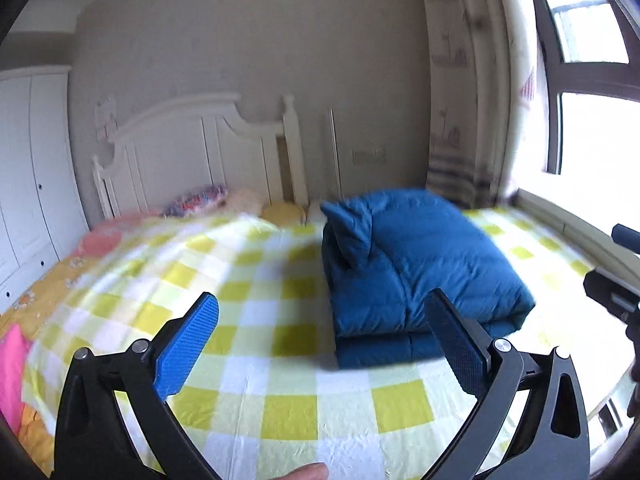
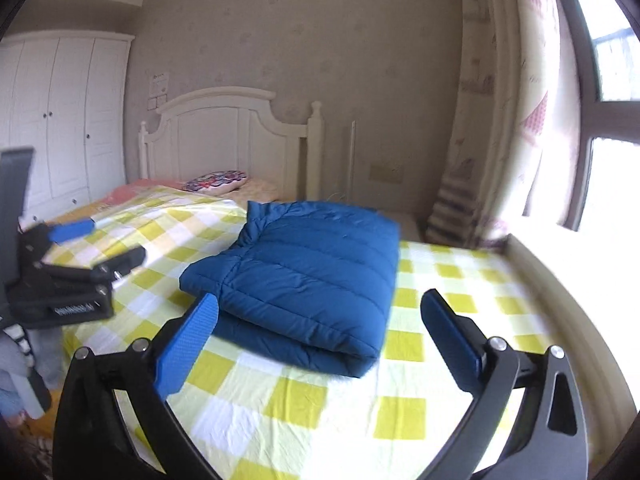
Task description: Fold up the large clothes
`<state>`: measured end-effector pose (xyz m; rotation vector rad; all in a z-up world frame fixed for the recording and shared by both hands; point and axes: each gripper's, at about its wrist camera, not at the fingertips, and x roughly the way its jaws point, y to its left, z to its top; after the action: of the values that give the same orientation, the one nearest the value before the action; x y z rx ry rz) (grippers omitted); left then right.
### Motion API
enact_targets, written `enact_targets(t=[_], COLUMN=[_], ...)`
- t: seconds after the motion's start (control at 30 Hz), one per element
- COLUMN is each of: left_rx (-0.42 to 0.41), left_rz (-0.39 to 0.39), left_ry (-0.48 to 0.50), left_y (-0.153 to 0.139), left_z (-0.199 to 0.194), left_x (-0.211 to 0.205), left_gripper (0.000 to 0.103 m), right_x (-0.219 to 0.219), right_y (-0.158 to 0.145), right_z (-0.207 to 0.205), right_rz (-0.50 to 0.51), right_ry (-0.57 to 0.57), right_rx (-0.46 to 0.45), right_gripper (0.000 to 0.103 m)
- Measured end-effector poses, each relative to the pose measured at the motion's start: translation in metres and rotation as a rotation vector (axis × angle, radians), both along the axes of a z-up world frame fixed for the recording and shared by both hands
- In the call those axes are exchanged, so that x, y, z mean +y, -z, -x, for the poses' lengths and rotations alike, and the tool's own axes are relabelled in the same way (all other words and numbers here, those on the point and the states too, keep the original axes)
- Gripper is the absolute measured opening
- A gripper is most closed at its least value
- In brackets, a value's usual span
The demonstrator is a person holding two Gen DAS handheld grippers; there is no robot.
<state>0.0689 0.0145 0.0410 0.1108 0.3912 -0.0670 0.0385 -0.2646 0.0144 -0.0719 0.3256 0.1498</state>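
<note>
A blue quilted down jacket (image 1: 420, 264) lies folded into a thick rectangular stack on the yellow-and-white checked bed sheet (image 1: 280, 396). It also shows in the right wrist view (image 2: 312, 280). My left gripper (image 1: 320, 316) is open and empty, held above the sheet just left of the jacket's near edge. My right gripper (image 2: 320, 316) is open and empty, held above the jacket's near corner. The left gripper (image 2: 84, 256) shows at the left of the right wrist view, with its jaws apart. Part of the right gripper (image 1: 616, 292) shows at the right edge of the left wrist view.
A white headboard (image 2: 224, 140) stands at the far end with a patterned pillow (image 2: 216, 182) and orange bedding (image 1: 60, 276). A white wardrobe (image 2: 60, 120) is on the left. A curtain (image 2: 520, 120) and a bright window (image 1: 592, 140) are on the right.
</note>
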Motion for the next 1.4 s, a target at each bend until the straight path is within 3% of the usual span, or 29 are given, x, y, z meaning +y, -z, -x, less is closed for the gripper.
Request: enact_targets(t=[0.13, 0.3, 1.4], left_rx=[-0.015, -0.021, 0.066], left_rz=[0.017, -0.003, 0.047], left_ry=[0.012, -0.014, -0.029], left_y=[-0.018, -0.021, 0.001], left_z=[0.018, 0.025, 0.016], left_x=[-0.002, -0.003, 0.006], left_gripper=[0.099, 0.099, 0.099], right_x=[-0.002, -0.002, 0.001], right_y=[-0.014, -0.018, 0.000], right_z=[0.022, 0.029, 0.016], right_rz=[-0.016, -0.021, -0.059], right_ry=[0.013, 0.012, -0.004], right_rx=[-0.041, -0.068, 0.011], right_gripper=[0.100, 0.100, 0.100])
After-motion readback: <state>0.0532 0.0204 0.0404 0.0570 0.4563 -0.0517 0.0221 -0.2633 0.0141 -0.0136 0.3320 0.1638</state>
